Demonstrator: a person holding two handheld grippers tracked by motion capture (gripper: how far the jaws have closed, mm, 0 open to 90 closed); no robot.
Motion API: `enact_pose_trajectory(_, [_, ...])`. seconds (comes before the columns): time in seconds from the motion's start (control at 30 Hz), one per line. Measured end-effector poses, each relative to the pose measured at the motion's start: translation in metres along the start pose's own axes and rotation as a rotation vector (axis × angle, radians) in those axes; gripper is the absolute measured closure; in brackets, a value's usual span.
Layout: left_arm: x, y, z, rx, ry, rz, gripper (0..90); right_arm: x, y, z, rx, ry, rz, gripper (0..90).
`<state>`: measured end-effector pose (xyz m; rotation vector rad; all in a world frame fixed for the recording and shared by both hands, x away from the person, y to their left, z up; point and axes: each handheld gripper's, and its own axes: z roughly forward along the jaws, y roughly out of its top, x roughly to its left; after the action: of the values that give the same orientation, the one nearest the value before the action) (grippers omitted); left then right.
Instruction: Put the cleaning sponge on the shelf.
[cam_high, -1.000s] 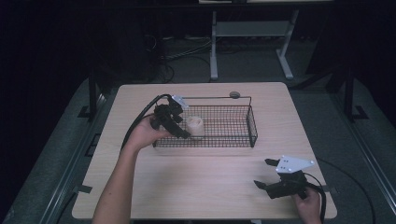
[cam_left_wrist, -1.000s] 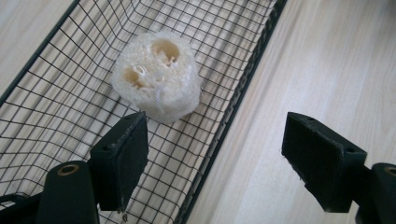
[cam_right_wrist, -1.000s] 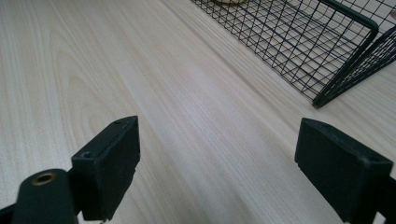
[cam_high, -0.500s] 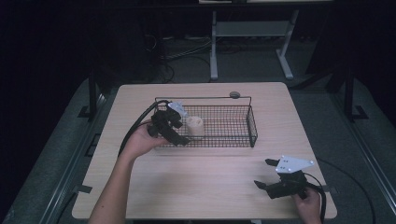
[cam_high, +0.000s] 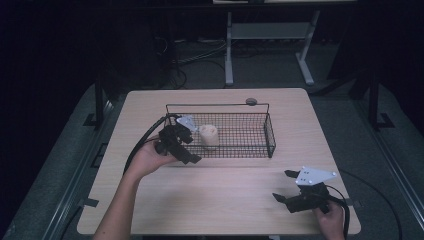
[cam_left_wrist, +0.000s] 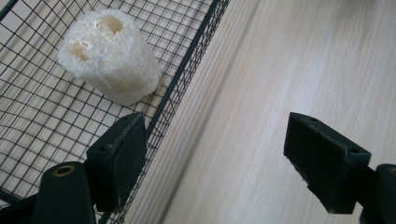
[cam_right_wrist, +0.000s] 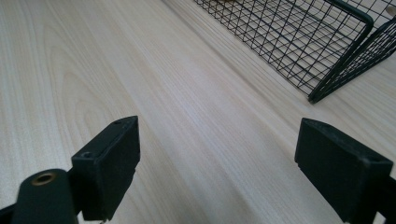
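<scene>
A pale loofah piece (cam_high: 208, 134) (cam_left_wrist: 111, 56) stands inside the black wire basket (cam_high: 260, 107) (cam_left_wrist: 187, 65) near its left end. My left gripper (cam_high: 186, 150) (cam_left_wrist: 217, 163) is open at the basket's front left corner, one jaw by the wire wall, the other over bare table, nothing between them. My right gripper (cam_high: 287, 186) (cam_right_wrist: 224, 172) rests open low over the table's front right part, empty. The basket's near right corner (cam_right_wrist: 336, 79) lies ahead of it.
The light wooden table (cam_high: 225, 200) has free surface in front of the basket and to both sides. A small round grey disc (cam_high: 251, 101) sits at the basket's far rim. Black cables trail from both grippers. Dark floor and a metal stand (cam_high: 265, 55) lie beyond.
My left gripper has drawn back out of the basket toward its front left corner, leaving the loofah piece standing inside. The right gripper has stayed put.
</scene>
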<state>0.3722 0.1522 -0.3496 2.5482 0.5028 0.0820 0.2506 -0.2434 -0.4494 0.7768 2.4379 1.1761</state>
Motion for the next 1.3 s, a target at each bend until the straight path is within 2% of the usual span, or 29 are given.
enact_pose_trajectory(0.33, [-0.006, -0.01, -0.004, -0.011, 0.007, -0.004, 20.4, 0.0, 0.0, 0.0, 0.006, -0.004, 0.0, 13.6])
enact_pose_trajectory(0.37, [-0.006, -0.011, -0.005, 0.001, 0.005, 0.007, 20.4, 0.0, 0.0, 0.001, 0.008, -0.005, 0.001, 13.5])
enact_pose_trajectory(0.47, [-0.008, -0.014, -0.006, -0.004, 0.011, -0.004, 20.3, 0.0, 0.0, 0.001, 0.009, -0.007, -0.001, 13.5])
enact_pose_trajectory(1.0, [-0.019, -0.03, -0.01, -0.012, 0.013, -0.009, 19.5, 0.0, 0.0, 0.002, 0.015, -0.008, -0.007, 13.6])
enact_pose_trajectory(1.3, [-0.024, -0.042, -0.009, -0.027, 0.016, -0.033, 19.5, 0.001, 0.0, 0.003, 0.02, -0.009, -0.005, 13.6])
